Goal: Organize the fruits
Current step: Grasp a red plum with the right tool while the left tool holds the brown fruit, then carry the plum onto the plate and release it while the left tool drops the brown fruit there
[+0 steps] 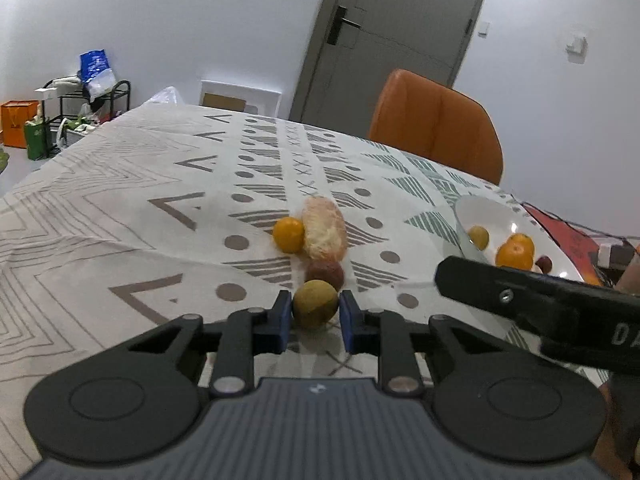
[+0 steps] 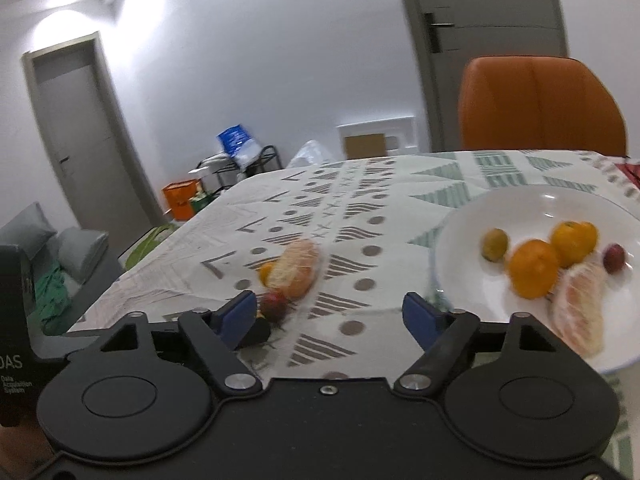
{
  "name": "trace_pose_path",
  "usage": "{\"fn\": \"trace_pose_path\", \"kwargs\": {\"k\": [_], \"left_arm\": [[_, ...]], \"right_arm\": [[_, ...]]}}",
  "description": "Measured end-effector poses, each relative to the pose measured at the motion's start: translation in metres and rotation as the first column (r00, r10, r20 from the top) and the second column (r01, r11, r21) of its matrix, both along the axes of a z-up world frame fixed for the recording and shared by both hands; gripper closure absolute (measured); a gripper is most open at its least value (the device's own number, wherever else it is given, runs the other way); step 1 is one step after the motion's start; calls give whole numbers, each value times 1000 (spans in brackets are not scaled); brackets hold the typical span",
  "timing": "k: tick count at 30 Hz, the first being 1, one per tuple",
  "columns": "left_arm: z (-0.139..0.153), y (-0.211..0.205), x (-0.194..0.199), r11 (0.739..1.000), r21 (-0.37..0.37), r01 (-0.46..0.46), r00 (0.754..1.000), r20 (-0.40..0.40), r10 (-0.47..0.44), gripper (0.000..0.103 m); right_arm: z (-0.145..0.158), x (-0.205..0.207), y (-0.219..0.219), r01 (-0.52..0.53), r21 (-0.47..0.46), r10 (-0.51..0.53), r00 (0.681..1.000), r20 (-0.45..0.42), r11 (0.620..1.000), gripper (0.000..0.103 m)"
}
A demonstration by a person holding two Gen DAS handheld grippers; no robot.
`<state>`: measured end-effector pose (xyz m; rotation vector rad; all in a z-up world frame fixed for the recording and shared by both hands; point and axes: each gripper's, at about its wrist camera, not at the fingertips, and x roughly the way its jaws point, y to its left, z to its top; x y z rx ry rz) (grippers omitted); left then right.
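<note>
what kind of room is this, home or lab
Most likely a home dining area. A table with a patterned tablecloth holds a white plate of fruit, an orange upholstered chair stands at its far side, and a cluttered rack stands by the wall near an interior door.

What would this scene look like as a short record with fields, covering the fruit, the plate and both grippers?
left gripper: around a greenish-brown round fruit, on the tablecloth
right gripper: open, empty, above the cloth
white plate: two oranges, a small green fruit, a small red fruit, a peeled segment
loose on cloth: an orange, a netted fruit, a dark red fruit
</note>
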<state>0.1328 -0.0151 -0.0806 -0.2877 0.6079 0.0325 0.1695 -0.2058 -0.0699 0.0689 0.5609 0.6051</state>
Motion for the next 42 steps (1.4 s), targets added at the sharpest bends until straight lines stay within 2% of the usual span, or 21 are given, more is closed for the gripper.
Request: {"fn": "trace_pose_path", "kwargs": {"k": [4,5,12,22,24,25,26,28,42], "left_arm": [[2,13,-5,999,-18,-38,999,14,38,79],[2,16,-6,999,-19,-46,999,16,46,79],[4,42,-13,995,-31,-95,995,29,96,79],[9,63,-18,991,-37,-132,991,33,133,79],[10,65,-18,990,-34,-138,990,34,139,79],[10,65,-19,990,-31,-139,990,34,140,79],[11,65,-18,990,-30,-139,990,34,140,79],[12,64,-18,990,-29,-136,990,35,137,79],[20,28,-7,998,-18,-62,996,65,63,79]], "right_arm": [[-3,11,16,-32,-15,31,999,-39,999,39],[-4,13,21,-38,-28,37,998,-42,999,40],[-10,19,48,-83,-61,79,995,-60,995,41],[-15,23,76,-87,-122,82,995,-50,989,40],[-19,24,80,-91,-140,85,995,-52,986,42],[-21,24,81,-100,-139,92,994,-59,985,60],[-22,25,81,-115,-133,105,992,-75,984,84],[-22,24,79,-118,-117,108,990,-92,986,83],[5,13,27,-35,-72,34,999,-18,997,83]]}}
